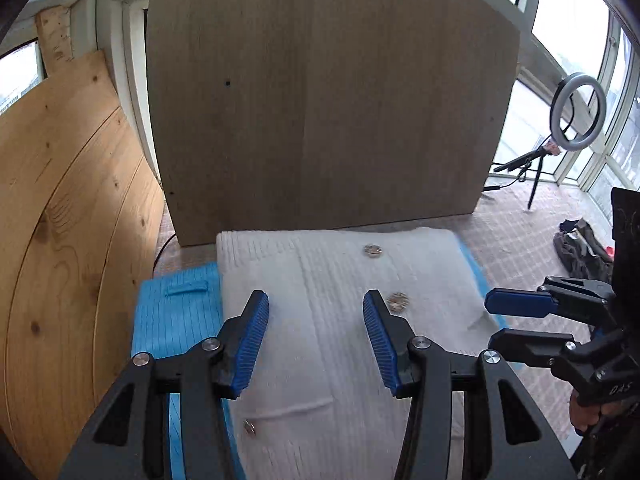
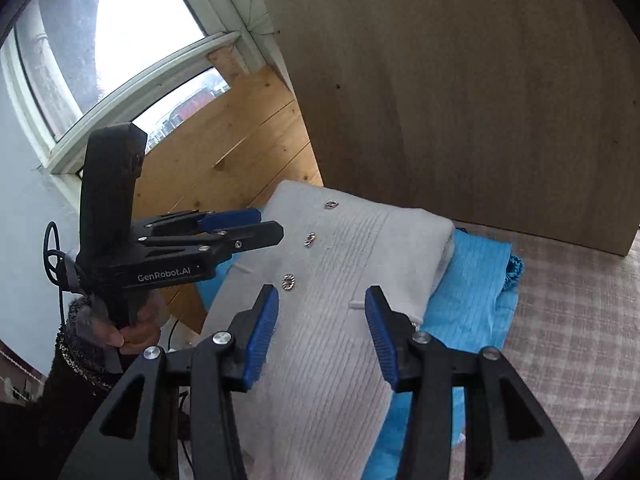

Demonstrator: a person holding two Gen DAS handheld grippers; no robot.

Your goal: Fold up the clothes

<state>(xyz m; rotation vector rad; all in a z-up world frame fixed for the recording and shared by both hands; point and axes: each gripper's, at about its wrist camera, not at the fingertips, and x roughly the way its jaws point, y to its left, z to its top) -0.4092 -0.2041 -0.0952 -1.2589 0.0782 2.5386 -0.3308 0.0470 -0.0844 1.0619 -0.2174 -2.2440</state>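
A folded white knit cardigan [image 1: 340, 312] with metal buttons [image 1: 372, 250] lies on top of a folded blue garment [image 1: 176, 320]. Both also show in the right wrist view: the white cardigan [image 2: 340, 280] and the blue garment [image 2: 472, 292] under it. My left gripper [image 1: 316, 308] is open and empty, hovering just above the cardigan; it also shows in the right wrist view [image 2: 256, 222]. My right gripper [image 2: 322, 300] is open and empty above the cardigan; it also shows at the right edge of the left wrist view [image 1: 504, 324].
A large brown board [image 1: 328, 100] stands upright behind the clothes. Pine planks [image 1: 68, 220] lean at the left. A ring light on a tripod [image 1: 576, 112] and a dark pile of clothes [image 1: 580, 248] sit at the right on a checked cloth [image 2: 572, 340].
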